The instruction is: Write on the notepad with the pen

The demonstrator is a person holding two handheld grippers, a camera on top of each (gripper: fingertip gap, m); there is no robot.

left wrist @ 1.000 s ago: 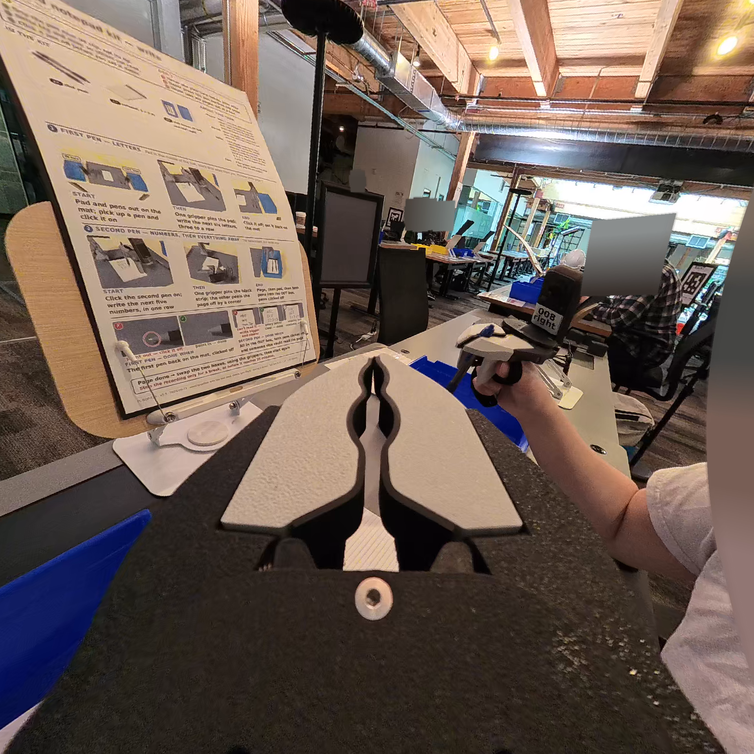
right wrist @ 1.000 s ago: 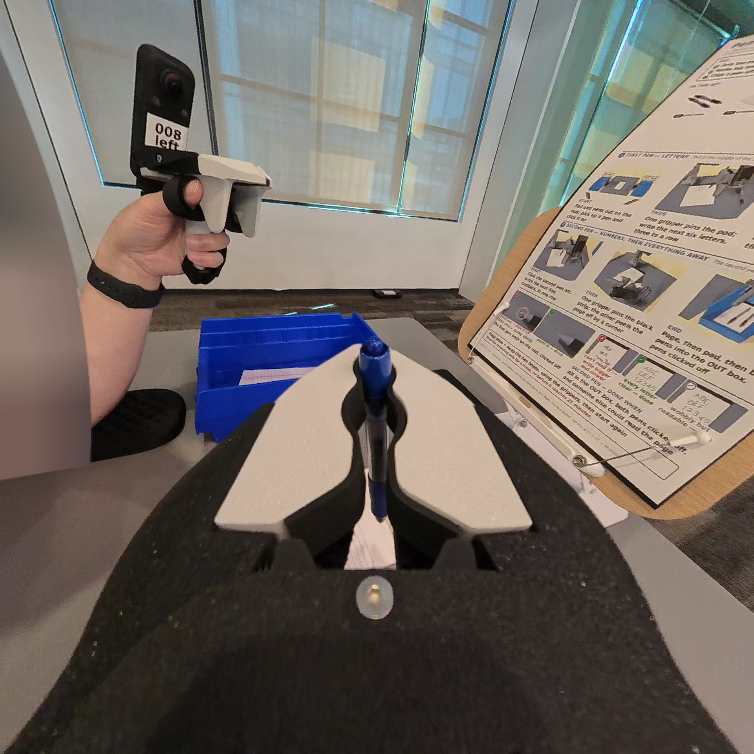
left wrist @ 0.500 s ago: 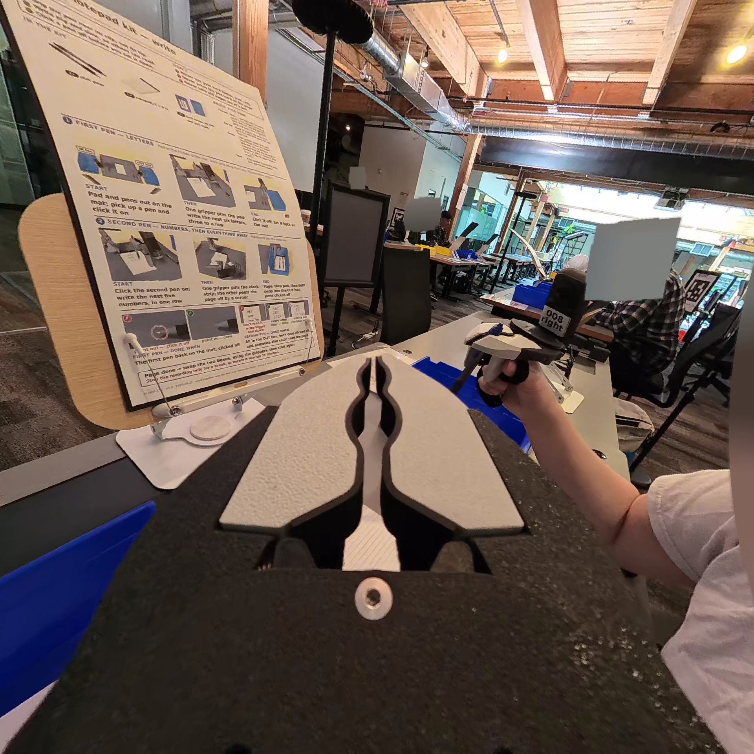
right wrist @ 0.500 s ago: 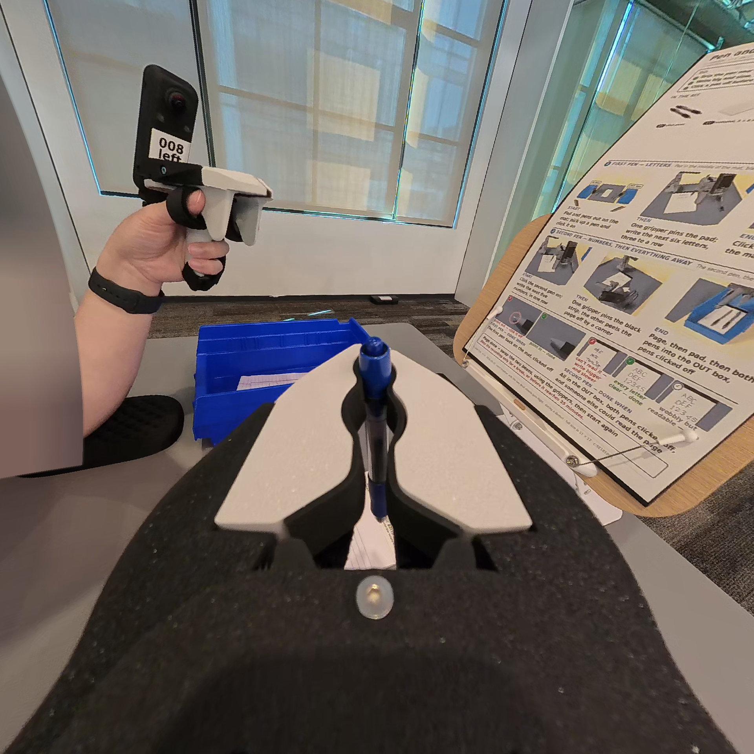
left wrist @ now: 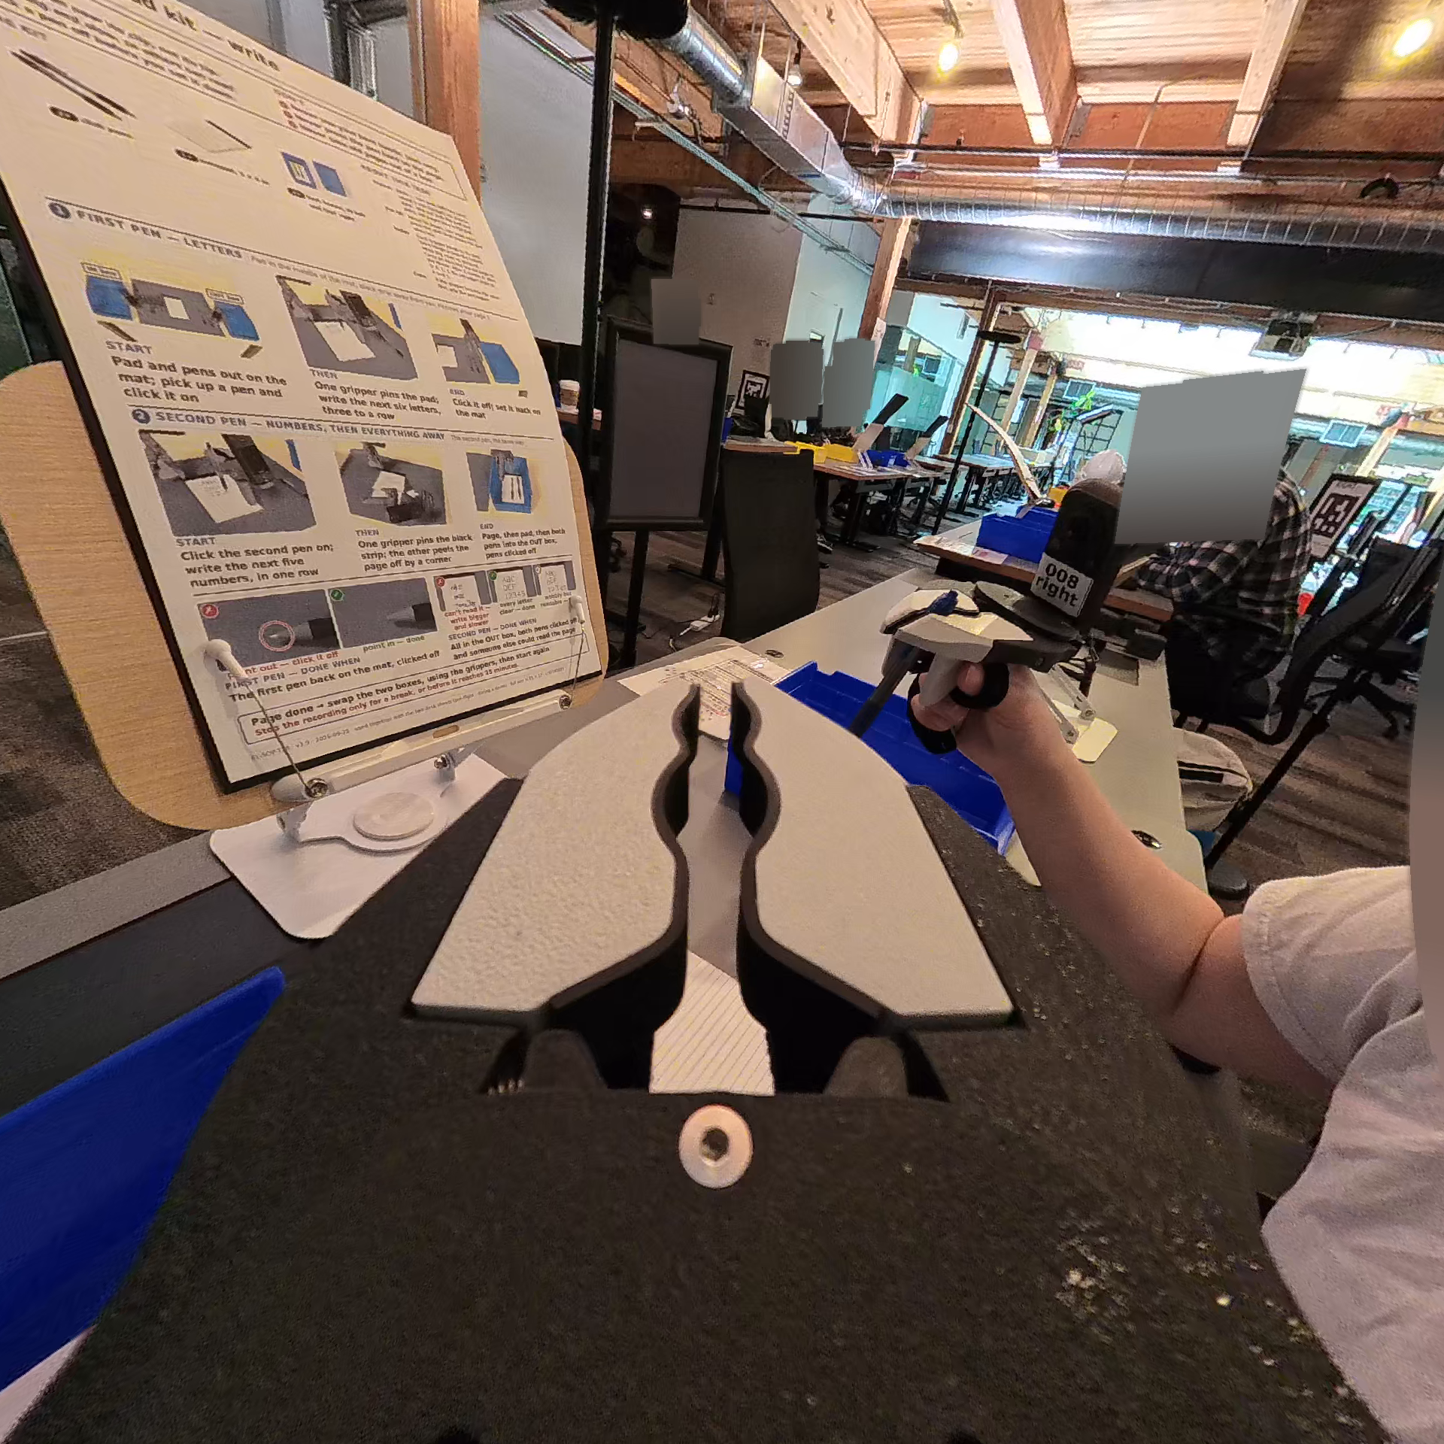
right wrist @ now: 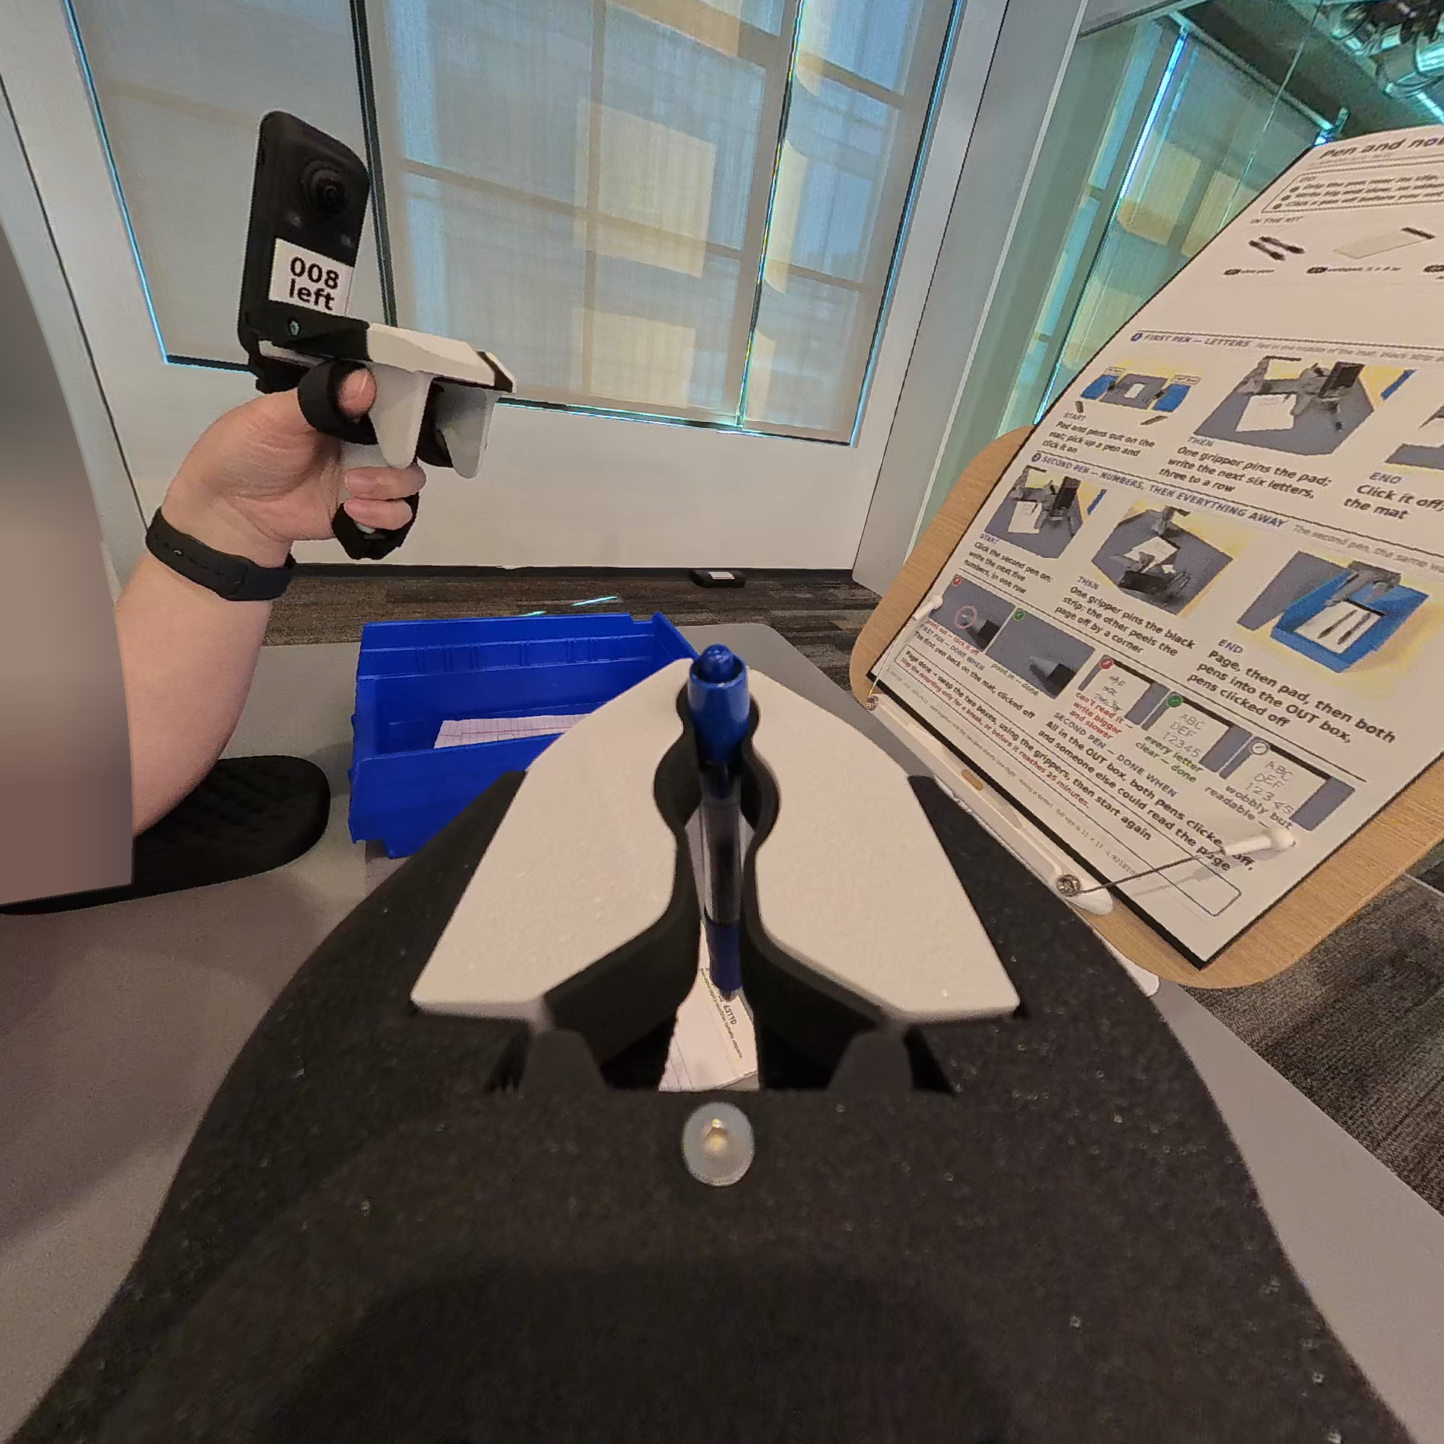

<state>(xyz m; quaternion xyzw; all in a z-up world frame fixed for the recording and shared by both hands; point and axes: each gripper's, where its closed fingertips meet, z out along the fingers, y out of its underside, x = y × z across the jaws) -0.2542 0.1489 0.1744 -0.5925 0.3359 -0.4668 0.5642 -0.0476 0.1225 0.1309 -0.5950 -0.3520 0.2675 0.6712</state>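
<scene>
My right gripper (right wrist: 719,680) is shut on a blue pen (right wrist: 719,781). The pen lies along the slot between the fingers, with its cap end at the fingertips. White lined paper of the notepad (right wrist: 707,1047) shows below the pen. In the left wrist view the right gripper (left wrist: 914,625) is held up over a blue bin, and the pen (left wrist: 879,699) slants down from it. My left gripper (left wrist: 716,691) is empty, with only a narrow slit between its fingers. Lined notepad paper (left wrist: 707,1047) shows beneath it. In the right wrist view the left gripper (right wrist: 484,391) is raised in a hand.
A blue bin (right wrist: 500,703) holding a paper slip stands on the grey table (right wrist: 195,1016). Another blue bin edge (left wrist: 117,1133) is at lower left. An instruction board on a stand (left wrist: 312,430) rises at the table's far side. A black pad (right wrist: 234,813) lies under the left forearm. The gap from one gripper's tips to the other's is roughly 20 centimeters.
The slit between my left gripper's fingers has widened a little, and that view has shifted slightly. My right gripper still holds the pen and has barely moved.
</scene>
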